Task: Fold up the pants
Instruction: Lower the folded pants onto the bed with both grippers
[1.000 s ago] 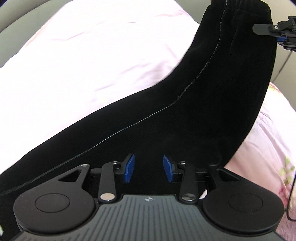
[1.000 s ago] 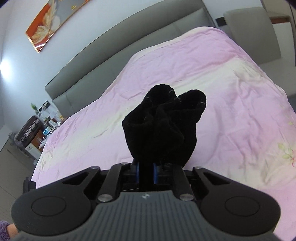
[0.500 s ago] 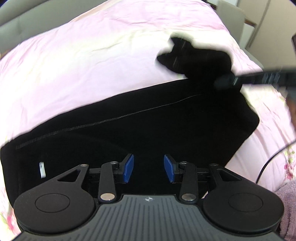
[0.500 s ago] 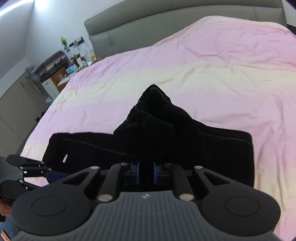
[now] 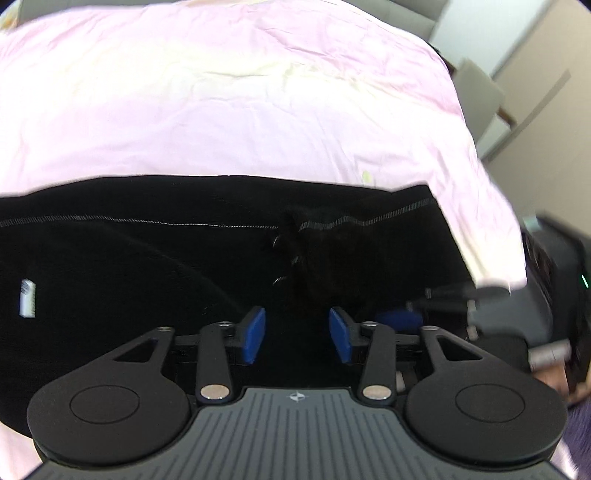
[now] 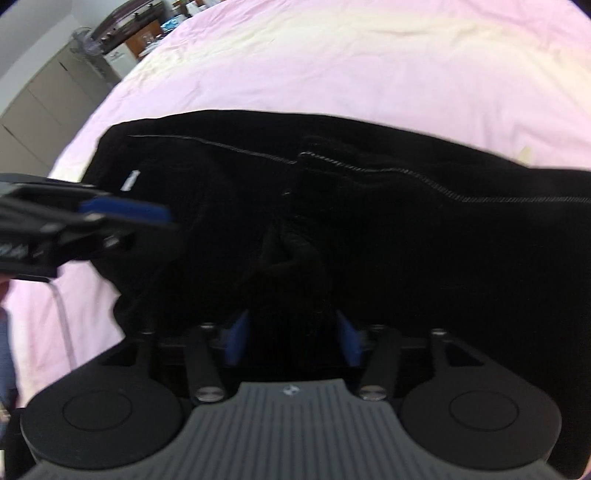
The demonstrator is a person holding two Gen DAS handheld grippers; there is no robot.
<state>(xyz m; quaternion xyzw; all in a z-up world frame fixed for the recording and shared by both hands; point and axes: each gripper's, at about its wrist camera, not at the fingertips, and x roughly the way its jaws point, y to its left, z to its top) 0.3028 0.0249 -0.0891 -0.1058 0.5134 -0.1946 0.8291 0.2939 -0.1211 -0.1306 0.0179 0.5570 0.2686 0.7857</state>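
Note:
Black pants [image 5: 147,251] lie folded across the pink bedsheet [image 5: 221,110], a white label [image 5: 27,298] near their left end. The leg ends [image 5: 332,236] rest bunched on top of the lower layer, grey stitching showing. My left gripper [image 5: 297,325] hovers over the near edge, jaws opening, blue pads clear of the cloth. My right gripper [image 6: 291,328] is low over the pants [image 6: 406,221], jaws opening, with dark cloth lying between the pads but not pinched. Each gripper shows blurred in the other's view: the right gripper [image 5: 443,306] and the left gripper [image 6: 122,214].
The bed's edge falls away at the right, beside a grey chair [image 5: 476,92]. Cabinets [image 6: 40,99] and a cluttered shelf [image 6: 147,33] stand past the bed's left side. A cable [image 6: 61,314] hangs under the left gripper. Bare sheet lies beyond the pants.
The right gripper brought the bunched leg ends down onto the rest of the pants and let go, its jaws now apart. The left gripper swept sideways over the pants and opened wider.

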